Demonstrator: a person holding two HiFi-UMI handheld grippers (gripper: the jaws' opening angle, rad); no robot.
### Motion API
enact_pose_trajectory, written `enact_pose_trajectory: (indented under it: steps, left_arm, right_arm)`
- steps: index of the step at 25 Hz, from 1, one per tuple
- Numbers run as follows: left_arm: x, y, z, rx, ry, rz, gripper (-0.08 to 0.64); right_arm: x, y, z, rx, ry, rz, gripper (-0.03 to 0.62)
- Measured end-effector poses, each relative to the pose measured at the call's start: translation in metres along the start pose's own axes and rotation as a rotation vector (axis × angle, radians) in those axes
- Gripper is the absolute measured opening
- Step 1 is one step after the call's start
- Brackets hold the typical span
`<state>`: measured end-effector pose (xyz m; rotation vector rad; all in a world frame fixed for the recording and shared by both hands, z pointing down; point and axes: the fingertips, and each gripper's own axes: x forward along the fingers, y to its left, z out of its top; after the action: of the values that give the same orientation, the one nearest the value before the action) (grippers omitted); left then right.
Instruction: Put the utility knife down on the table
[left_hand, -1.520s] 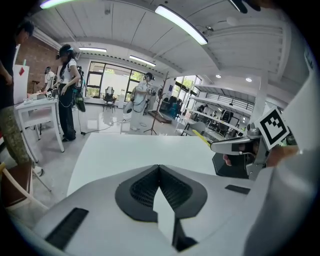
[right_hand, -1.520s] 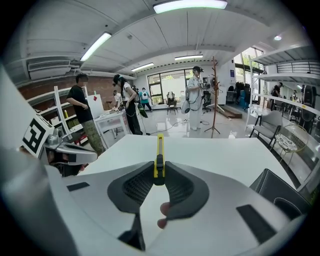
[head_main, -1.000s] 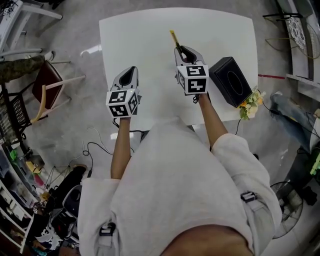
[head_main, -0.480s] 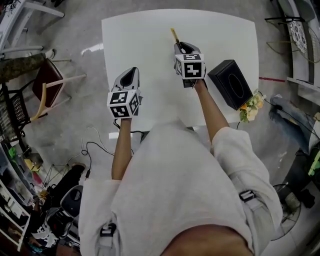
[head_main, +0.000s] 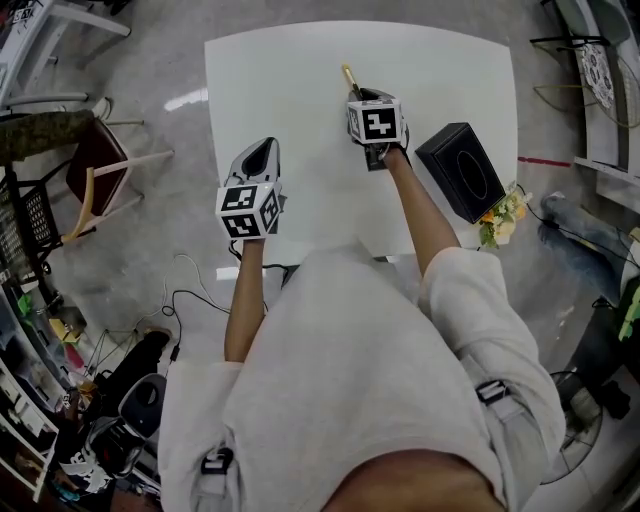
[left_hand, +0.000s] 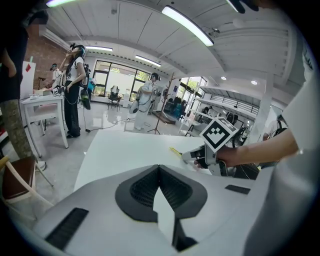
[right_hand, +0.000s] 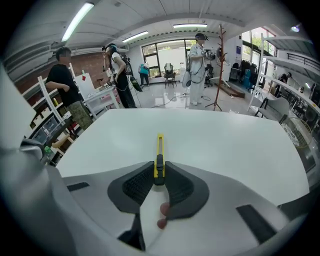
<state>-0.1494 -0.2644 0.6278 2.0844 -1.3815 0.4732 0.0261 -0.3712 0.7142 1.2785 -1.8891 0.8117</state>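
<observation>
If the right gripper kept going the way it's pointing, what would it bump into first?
Probably the white table. The right gripper tilts downward, and the yellow utility knife it grips sticks out ahead, so the knife's tip would likely touch first. The gap is unclear.

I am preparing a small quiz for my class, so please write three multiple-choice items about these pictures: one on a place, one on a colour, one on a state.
1. Where is the black box?
A. On the table, right of the right gripper.
B. On the floor.
C. Between the two grippers.

2. What colour is the utility knife?
A. Red.
B. Yellow.
C. Blue.

3. What is the right gripper's state?
A. Open, empty.
B. Shut, empty.
C. Shut on the utility knife.

Answers:
1 A, the head view shows it near the table's right edge.
2 B, the right gripper view shows a yellow body.
3 C, that view shows the jaws clamping the utility knife.
</observation>
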Motion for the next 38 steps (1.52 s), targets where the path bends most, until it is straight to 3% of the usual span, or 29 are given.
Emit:
enact_pose_trajectory:
  steps: [17, 22, 38]
  left_arm:
    - [-0.006, 0.002, 0.005, 0.004, -0.020, 0.007, 0.018]
    - [-0.010, 0.002, 0.006, 0.008, -0.026, 0.011, 0.018]
    - [-0.022, -0.004, 0.014, 0.021, -0.061, 0.006, 0.018]
  right_arm:
    - [0.005, -0.001, -0.003, -0.030, 0.049, 0.014, 0.086]
    - [0.005, 0.009, -0.004, -0.036, 0.046, 0.067, 0.170]
    - [-0.026, 0.014, 0.014, -0.053, -0.080, 0.080, 0.186]
